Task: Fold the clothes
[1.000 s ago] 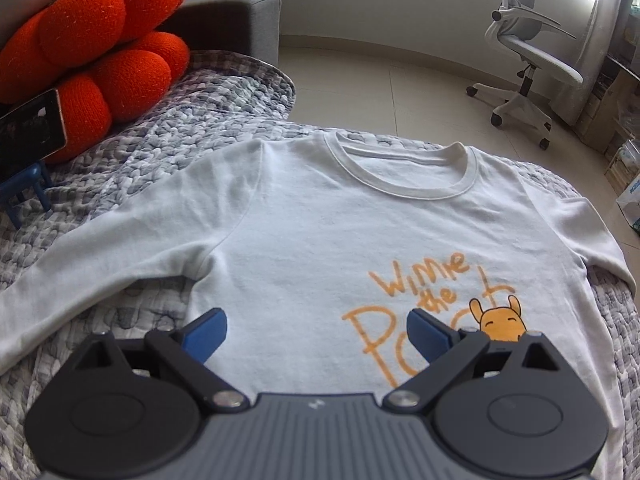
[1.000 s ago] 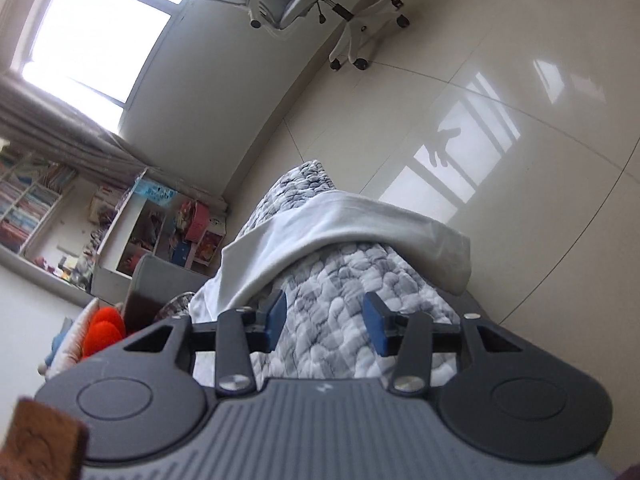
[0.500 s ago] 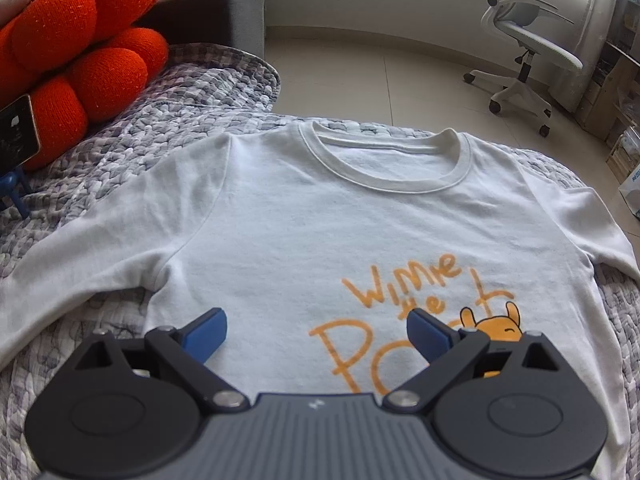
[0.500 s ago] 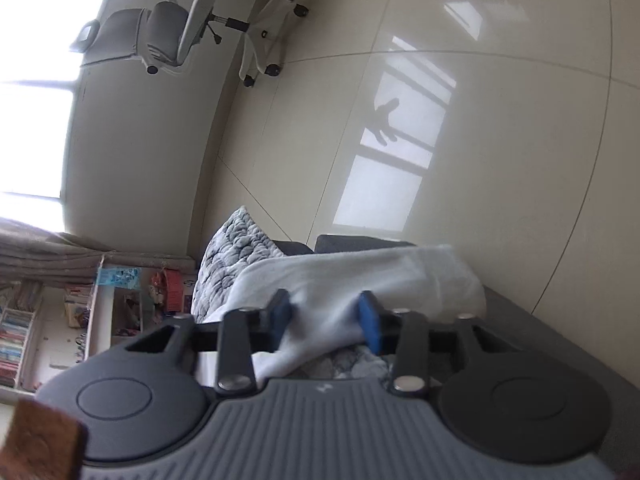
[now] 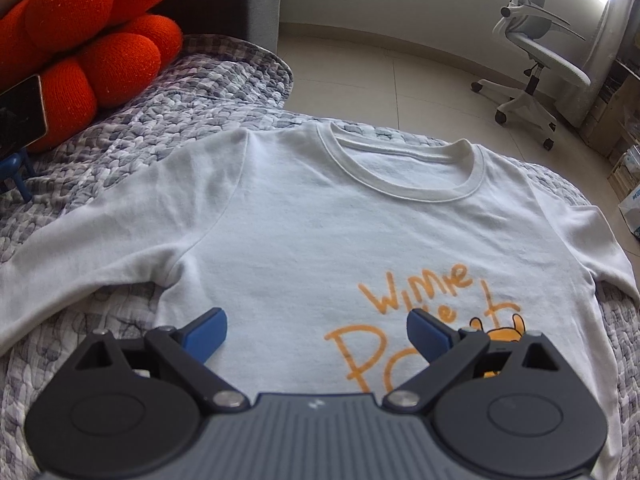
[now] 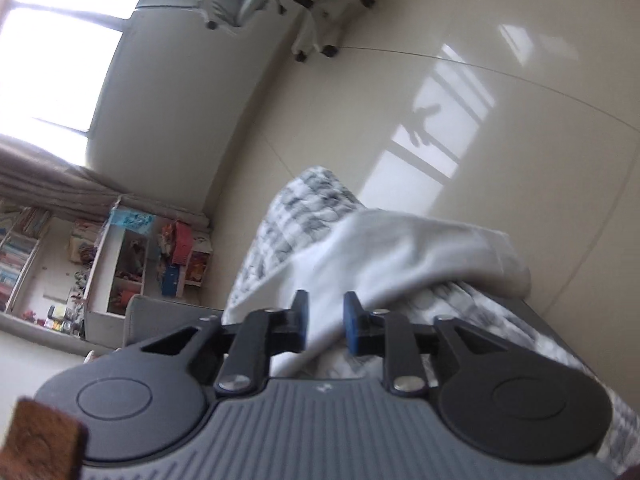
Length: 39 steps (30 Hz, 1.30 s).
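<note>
A white long-sleeved shirt (image 5: 340,220) with orange lettering lies face up and spread flat on a grey quilt (image 5: 200,92). My left gripper (image 5: 316,322) hovers open over the shirt's lower chest, with nothing between its blue pads. In the right wrist view, the shirt's right sleeve (image 6: 400,248) drapes over the quilt's edge (image 6: 304,196). A fold of it runs up between the narrow-set pads of my right gripper (image 6: 326,308). Those jaws are opening, and the cloth still fills the gap between them.
Orange knitted cushions (image 5: 100,48) and a phone on a blue stand (image 5: 20,120) sit at the left of the quilt, with a grey sofa arm (image 5: 240,12) behind. An office chair (image 5: 532,60) stands on the tiled floor. Low toy shelves (image 6: 132,260) line the wall.
My right gripper came down onto the sleeve, its jaws narrowed around the cloth, and it has lifted a little with the sleeve. The left gripper has barely shifted.
</note>
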Available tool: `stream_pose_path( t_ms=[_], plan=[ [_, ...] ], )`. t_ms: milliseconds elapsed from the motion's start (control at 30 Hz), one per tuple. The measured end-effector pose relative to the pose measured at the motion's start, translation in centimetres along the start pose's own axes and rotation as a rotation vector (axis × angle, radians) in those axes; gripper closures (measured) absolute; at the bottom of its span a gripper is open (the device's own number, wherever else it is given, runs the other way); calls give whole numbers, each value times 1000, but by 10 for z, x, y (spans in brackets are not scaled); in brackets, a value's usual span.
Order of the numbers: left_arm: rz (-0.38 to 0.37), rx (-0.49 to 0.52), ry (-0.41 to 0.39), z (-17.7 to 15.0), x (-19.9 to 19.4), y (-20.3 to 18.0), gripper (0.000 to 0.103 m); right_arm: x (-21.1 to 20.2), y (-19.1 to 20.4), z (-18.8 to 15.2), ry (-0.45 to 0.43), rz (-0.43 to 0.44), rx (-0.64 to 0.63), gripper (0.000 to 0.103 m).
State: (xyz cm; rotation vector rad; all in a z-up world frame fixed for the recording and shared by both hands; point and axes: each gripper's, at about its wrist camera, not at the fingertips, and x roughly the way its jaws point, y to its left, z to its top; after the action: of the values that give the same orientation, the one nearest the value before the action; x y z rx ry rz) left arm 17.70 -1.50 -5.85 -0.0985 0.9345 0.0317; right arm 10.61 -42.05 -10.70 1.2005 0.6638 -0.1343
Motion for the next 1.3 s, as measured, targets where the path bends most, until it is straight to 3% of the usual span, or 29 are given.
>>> stream_pose_path(
  t_ms=[133,367,433,467,600,700,767,833,867,967,1033,1133,1200,1300],
  plan=[
    [-4,-4,-1,0,-1,3,6,-6,-17,2,-33,33,101,58],
    [-1,2,-6,0,-2,3,6,35,8,21,-113,-75,95,58],
    [4,5,-5,0,0,3,6,44,12,23,-134,-104,86,68],
    [4,7,-4,0,0,3,6,45,17,20,-157,-110,54,82],
    [2,2,-7,2,0,6,6,40,44,1,-285,-112,-159,93],
    [-4,-7,-9,2,-1,9,6,27,88,-27,-411,-84,-489,93],
    [-6,-19,-12,4,-2,13,6,25,125,-65,-439,-57,-805,94],
    [-6,-38,-15,5,-3,19,6,36,156,-115,-371,-20,-1180,94],
    [-4,-59,-16,6,-3,24,6,44,165,-146,-300,-9,-1383,94],
    [-18,-120,-13,7,-3,37,6,63,159,-222,-47,-46,-1802,95],
    [-24,-126,-15,7,-4,38,6,63,156,-229,55,-22,-1767,93],
    [-24,-117,-21,7,-7,37,6,55,150,-218,166,55,-1618,81],
    [-33,-121,-22,7,-8,40,6,48,148,-207,186,96,-1558,63],
    [-43,-142,-22,7,-8,44,6,48,162,-187,154,66,-1505,62]
  ],
)
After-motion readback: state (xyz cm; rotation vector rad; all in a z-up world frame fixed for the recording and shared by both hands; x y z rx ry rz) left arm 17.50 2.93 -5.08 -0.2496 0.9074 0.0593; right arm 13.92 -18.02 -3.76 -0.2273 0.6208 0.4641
